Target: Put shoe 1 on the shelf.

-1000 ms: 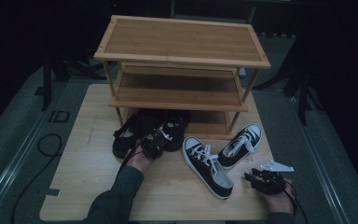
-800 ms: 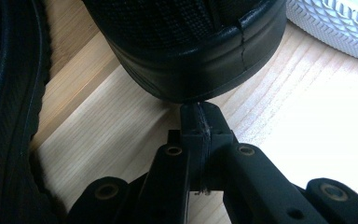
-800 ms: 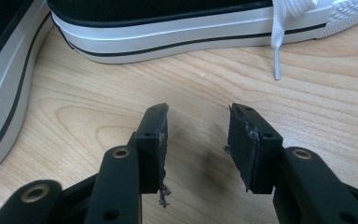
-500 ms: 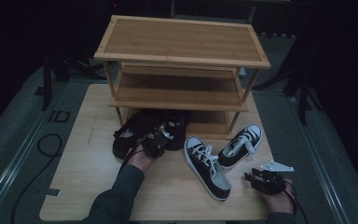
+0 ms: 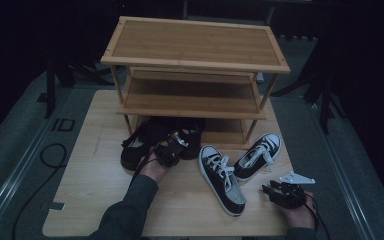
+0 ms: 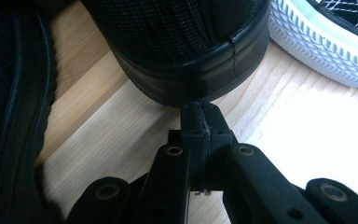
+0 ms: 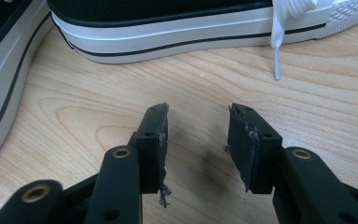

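Two black shoes lie in front of the wooden rack (image 5: 195,47): one (image 5: 135,150) at the left and one (image 5: 192,135) partly under the bottom shelf. My left gripper (image 5: 174,146) is at the right one. In the left gripper view that gripper (image 6: 200,116) is shut with nothing in it, and its tip sits at the rim of the black shoe (image 6: 182,46). Two black-and-white sneakers (image 5: 222,177) (image 5: 257,155) lie at the right. My right gripper (image 5: 275,191) rests near the board's front right, and in its own view the gripper (image 7: 198,135) is open over bare wood, short of a sneaker sole (image 7: 168,28).
The rack has three shelves and stands at the back of a pale wooden board (image 5: 95,185). A white lace end (image 7: 276,51) hangs onto the board near the right gripper. A second black shoe (image 6: 4,116) lies close on the left gripper's left side. Dark floor surrounds the board.
My left gripper has edged slightly forward and to the right, toward the black shoe. The right gripper and the sneakers have stayed put.
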{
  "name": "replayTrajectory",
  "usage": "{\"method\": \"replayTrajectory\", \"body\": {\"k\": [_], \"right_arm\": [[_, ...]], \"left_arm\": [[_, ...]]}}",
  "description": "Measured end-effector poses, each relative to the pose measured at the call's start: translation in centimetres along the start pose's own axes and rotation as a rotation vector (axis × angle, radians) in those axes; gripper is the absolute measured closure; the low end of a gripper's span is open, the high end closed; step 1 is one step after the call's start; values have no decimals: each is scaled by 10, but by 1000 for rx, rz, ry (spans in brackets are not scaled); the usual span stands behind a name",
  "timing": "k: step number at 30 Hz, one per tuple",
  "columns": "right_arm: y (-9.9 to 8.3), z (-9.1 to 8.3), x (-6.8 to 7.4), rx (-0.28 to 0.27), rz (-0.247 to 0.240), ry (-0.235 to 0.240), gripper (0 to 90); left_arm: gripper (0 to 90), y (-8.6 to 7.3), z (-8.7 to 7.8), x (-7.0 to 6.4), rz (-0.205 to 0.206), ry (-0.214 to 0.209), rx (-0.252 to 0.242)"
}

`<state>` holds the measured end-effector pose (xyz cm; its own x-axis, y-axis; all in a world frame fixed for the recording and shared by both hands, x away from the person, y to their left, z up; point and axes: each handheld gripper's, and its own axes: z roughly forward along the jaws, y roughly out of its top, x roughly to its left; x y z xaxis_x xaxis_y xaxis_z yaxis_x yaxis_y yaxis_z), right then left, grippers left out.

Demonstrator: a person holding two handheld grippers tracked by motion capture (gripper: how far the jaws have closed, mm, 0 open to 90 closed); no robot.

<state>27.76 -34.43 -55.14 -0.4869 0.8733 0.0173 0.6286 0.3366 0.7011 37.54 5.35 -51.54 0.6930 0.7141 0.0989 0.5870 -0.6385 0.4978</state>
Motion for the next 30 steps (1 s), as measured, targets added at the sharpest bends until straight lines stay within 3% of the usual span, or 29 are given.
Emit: {"method": "replayTrajectory", "body": {"k": [16, 30], "right_arm": [[0, 0, 0, 0, -1, 1, 576], [0, 0, -1, -1, 0, 4, 577]], "left_arm": [[898, 15, 11, -3, -3, 6, -9], [897, 22, 19, 0, -13, -20, -33]]}}
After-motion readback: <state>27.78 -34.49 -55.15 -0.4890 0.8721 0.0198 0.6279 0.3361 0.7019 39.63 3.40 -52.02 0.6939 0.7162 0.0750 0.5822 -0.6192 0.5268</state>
